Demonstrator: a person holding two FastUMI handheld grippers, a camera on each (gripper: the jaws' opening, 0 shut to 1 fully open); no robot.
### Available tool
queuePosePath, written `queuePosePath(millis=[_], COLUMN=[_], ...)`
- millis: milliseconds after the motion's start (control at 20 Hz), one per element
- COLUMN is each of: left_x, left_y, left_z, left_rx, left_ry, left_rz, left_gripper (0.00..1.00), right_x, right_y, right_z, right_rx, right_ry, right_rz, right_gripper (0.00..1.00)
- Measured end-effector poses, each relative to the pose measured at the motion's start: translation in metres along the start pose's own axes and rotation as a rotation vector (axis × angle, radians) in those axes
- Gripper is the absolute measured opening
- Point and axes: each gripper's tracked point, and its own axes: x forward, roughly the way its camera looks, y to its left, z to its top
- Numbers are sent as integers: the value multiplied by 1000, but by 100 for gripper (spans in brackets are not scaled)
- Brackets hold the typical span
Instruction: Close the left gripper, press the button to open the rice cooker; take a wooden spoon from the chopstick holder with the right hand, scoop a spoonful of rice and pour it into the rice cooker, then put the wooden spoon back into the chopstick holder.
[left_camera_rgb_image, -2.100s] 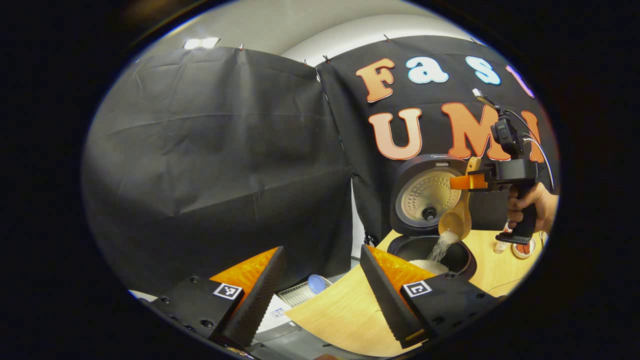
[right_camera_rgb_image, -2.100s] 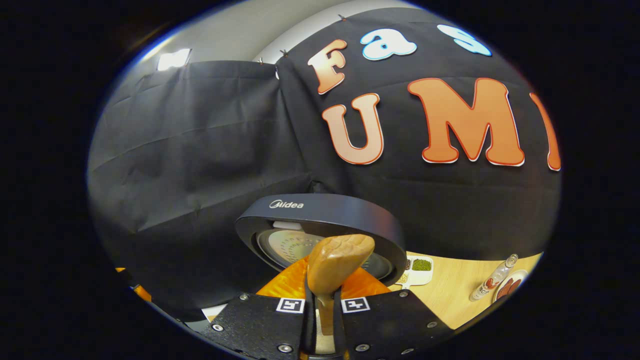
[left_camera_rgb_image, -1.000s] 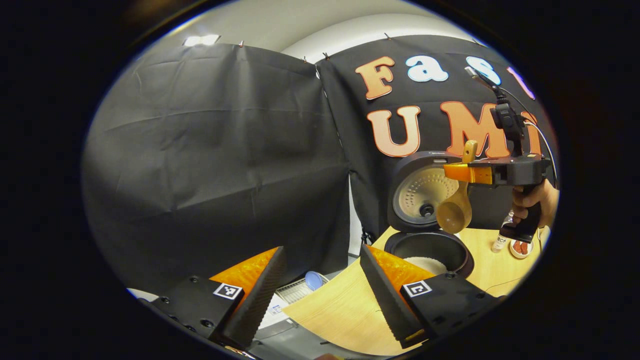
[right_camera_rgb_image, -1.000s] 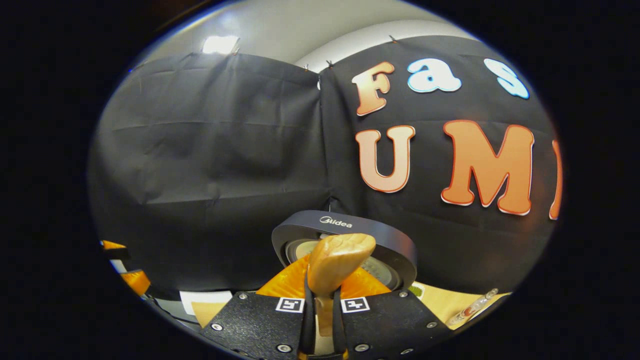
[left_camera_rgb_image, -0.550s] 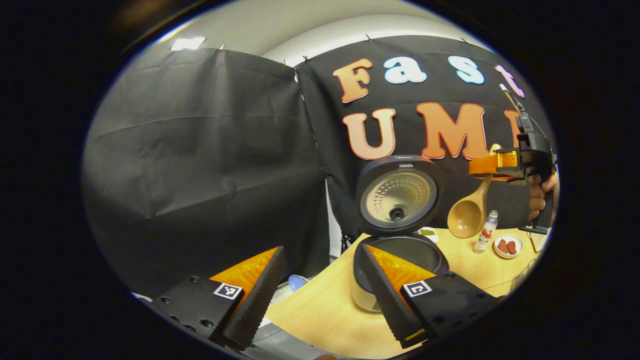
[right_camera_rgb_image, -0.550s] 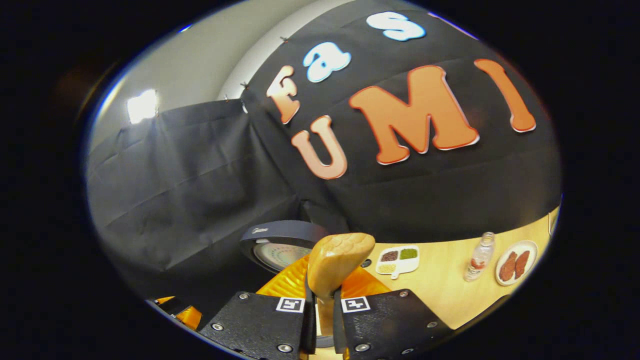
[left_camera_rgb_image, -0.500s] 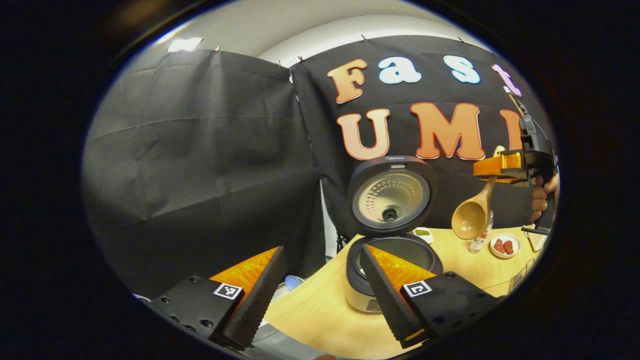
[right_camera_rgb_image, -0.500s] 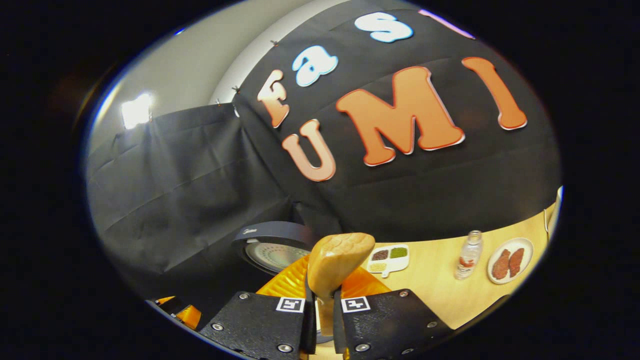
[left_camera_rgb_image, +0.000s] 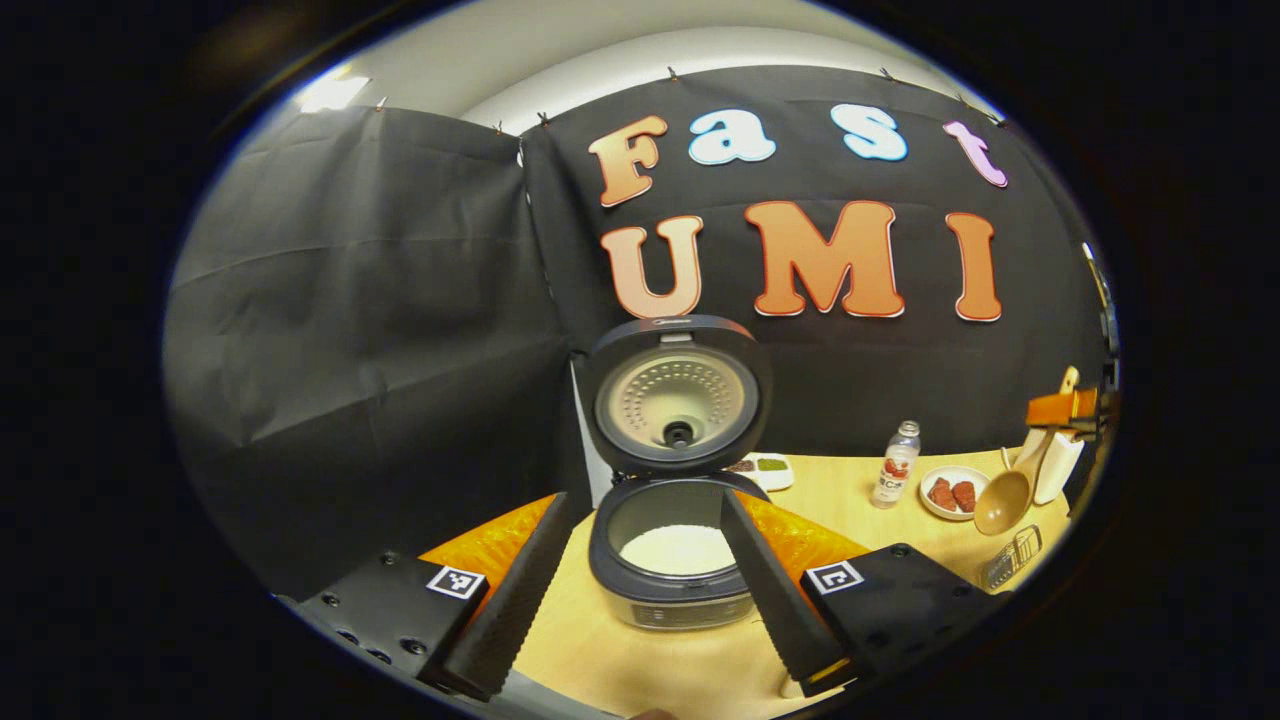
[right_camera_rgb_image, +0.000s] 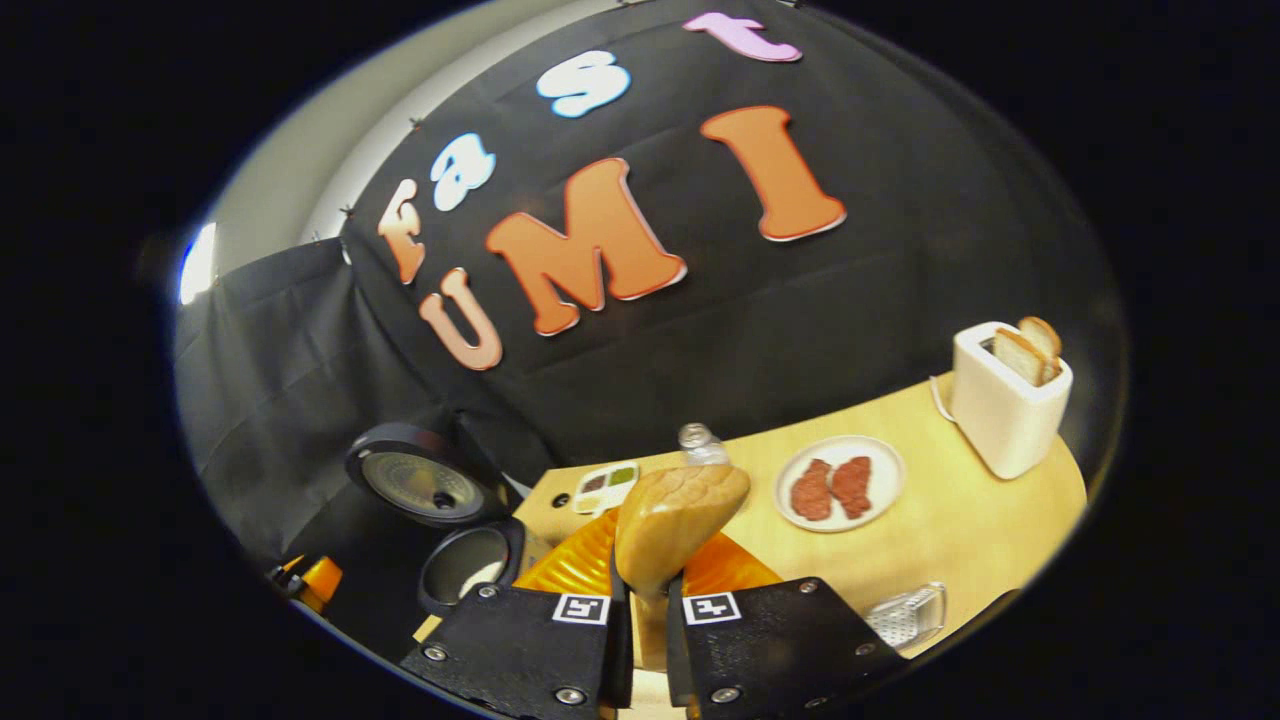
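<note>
Left claw (left_camera_rgb_image: 640, 590) held wide open, gripping nothing, fingers (left_camera_rgb_image: 515, 595) spread to either side of the rice cooker (left_camera_rgb_image: 678, 560) as seen in the left gripper view. Rice cooker stood on the wooden desk (left_camera_rgb_image: 850, 500), lid (left_camera_rgb_image: 678, 400) raised upright behind the pot. White rice (left_camera_rgb_image: 678, 548) lay inside the pot.

Right claw (right_camera_rgb_image: 640, 625) closed tight on the wooden spoon (right_camera_rgb_image: 672, 525), both fingers pressed against the handle. Handle end rose above the fingertips in the right gripper view. From the left gripper view, right claw (left_camera_rgb_image: 1068, 408) noted at far right, spoon bowl (left_camera_rgb_image: 1003, 490) hung downward and looked empty, above the desk and well apart from the rice cooker.

Near the spoon bowl on the desk: small wire basket (left_camera_rgb_image: 1010, 557), white plate (left_camera_rgb_image: 948, 480) with two reddish pieces, clear bottle (left_camera_rgb_image: 895, 465) just beside the plate. Divided white dish (left_camera_rgb_image: 765, 468) sat behind the cooker, close to the wall.

In the right gripper view: rice cooker (right_camera_rgb_image: 465, 562) at lower left with lid (right_camera_rgb_image: 418, 487) up, plate (right_camera_rgb_image: 840, 482) near centre, bottle (right_camera_rgb_image: 698, 442) partly hidden behind the spoon handle, white toaster (right_camera_rgb_image: 1005, 405) with bread slices (right_camera_rgb_image: 1025, 350) poking from the top at right, wire basket (right_camera_rgb_image: 905, 615) at lower right. Chopstick holder not identified with certainty; possibly the wire basket.
</note>
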Motion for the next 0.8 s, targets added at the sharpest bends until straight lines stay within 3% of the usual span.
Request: queuePosePath(millis=[200, 400, 800], left_x=[0, -8, -24], left_y=[-33, -53, -58], left_z=[6, 12, 34], left_rx=[15, 19, 58], left_ry=[1, -1, -23], left_rz=[-40, -45, 6], left_gripper=[100, 100, 98], right_x=[-28, -38, -5], right_y=[-85, -147, -186], right_z=[-6, -8, -71], right_rx=[25, 46, 43], right_ry=[-10, -41, 50], right_rz=[-131, -206, -233], right_gripper=[13, 12, 14])
